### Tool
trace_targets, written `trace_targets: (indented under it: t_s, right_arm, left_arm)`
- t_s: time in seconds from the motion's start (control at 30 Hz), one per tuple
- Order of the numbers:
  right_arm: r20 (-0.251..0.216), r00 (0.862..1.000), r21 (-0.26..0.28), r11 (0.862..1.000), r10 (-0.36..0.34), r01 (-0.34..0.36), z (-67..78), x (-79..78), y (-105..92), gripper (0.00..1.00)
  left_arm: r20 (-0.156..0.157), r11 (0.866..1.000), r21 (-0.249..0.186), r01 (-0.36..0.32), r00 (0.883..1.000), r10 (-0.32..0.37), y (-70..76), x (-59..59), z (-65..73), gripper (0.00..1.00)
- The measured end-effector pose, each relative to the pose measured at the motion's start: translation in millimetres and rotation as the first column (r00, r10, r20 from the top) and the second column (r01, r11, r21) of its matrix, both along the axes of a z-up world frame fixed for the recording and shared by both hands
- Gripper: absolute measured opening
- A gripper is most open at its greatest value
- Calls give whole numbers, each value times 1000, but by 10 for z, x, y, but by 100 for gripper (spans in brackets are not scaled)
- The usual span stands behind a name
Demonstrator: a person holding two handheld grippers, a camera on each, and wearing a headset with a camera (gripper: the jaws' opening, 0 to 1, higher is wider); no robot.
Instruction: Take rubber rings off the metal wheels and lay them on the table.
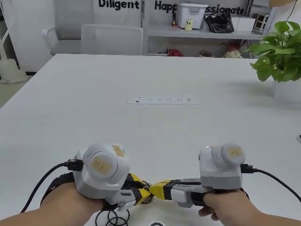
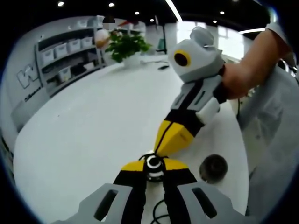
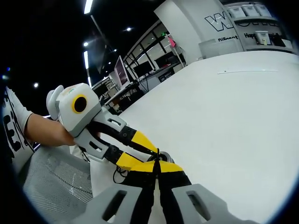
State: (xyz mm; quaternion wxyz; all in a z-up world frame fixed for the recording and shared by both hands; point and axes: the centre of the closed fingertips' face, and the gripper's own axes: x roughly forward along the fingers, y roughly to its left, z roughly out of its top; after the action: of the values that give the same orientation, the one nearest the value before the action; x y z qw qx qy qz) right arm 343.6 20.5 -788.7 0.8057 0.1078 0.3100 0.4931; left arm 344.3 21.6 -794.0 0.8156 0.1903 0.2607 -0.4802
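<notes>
at the near edge of the counter (image 2: 93,121), the left gripper (image 2: 154,167) clamps a small metal wheel (image 2: 153,160) between its yellow tips. the right gripper (image 2: 160,149) meets it from the opposite side, jaws pressed together at the wheel's rim; whether they have caught the rubber ring is too small to tell. the peel should go best with the wheel held rigid and the right tips pinching only rubber, rolling it outward over the rim rather than tugging straight.

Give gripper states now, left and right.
Left gripper: closed on the metal wheel.
Right gripper: closed, tips at that wheel; whether it holds anything cannot be told.
</notes>
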Motion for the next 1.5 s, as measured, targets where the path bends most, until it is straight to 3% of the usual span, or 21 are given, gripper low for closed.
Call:
trace_targets:
  t_s: [0.17, 0.4, 0.83, 1.5]
  right_arm:
    - [-8, 1000, -1, 1000, -10, 10, -14, 10, -27, 0]
    - [-16, 1000, 2, 1000, -13, 13, -14, 4, -37, 0]
    - [-18, 1000, 11, 1000, -15, 15, 21, 8, -27, 0]
    - [-15, 1000, 19, 1000, -5, 5, 94, -11, -33, 0]
  left_arm:
    - [5, 1000, -5, 9, 1000, -9, -2, 4, 0, 13]
    - [-29, 999, -35, 1, 1000, -2, -3, -2, 5, 14]
    - [-18, 1000, -16, 22, 1000, -23, 60, -48, 30, 15]
    - [-8, 997, -64, 42, 999, -43, 74, -171, 216, 25]
